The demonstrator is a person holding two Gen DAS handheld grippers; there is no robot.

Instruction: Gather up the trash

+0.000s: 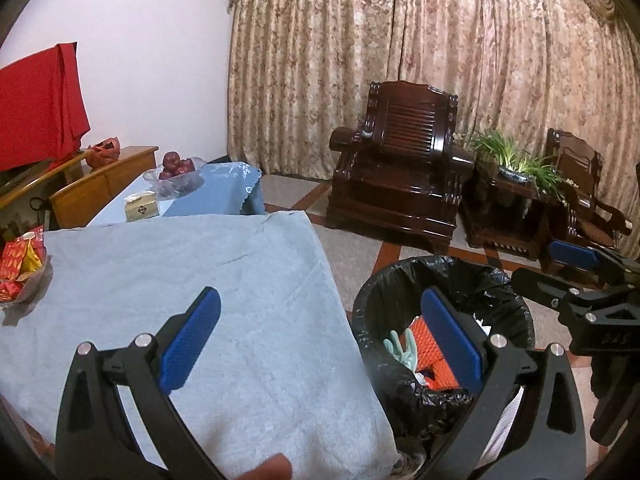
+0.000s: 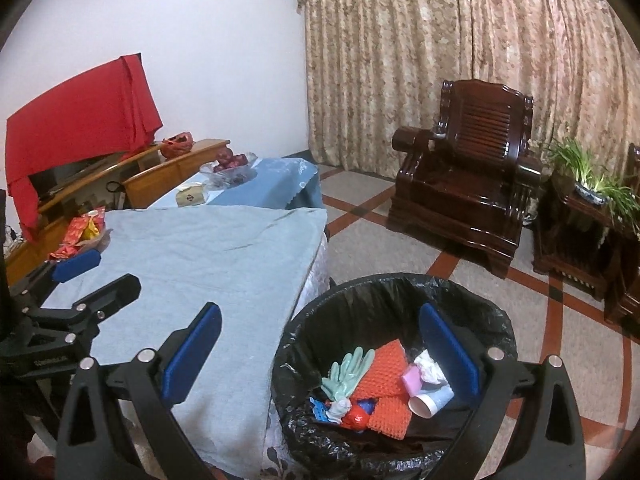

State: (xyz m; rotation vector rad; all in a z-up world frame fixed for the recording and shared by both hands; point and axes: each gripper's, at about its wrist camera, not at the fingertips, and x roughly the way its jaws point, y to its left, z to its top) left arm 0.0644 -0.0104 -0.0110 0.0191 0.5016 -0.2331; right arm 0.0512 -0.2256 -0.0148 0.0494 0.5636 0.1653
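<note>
Trash, a pale green rubber glove [image 2: 347, 372] among it, lies in the black-lined round bin [image 2: 400, 284] directly below the right gripper [image 2: 320, 354]; left gripper [image 1: 320, 344] nearby, both spread empty.

Dim indoor light, soft shadows, slight pink cast. Glare on glossy armchair [image 2: 464, 172]. Strong fisheye bending, black vignette corners. Mild softness overall.

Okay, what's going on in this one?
A person is clearing trash with two hand-held grippers. Both the left hand-held gripper and the right hand-held gripper are open and empty. The black-lined bin beside the table already holds a green glove, orange mesh and a paper cup. The blue cloth ahead looks bare.
</note>
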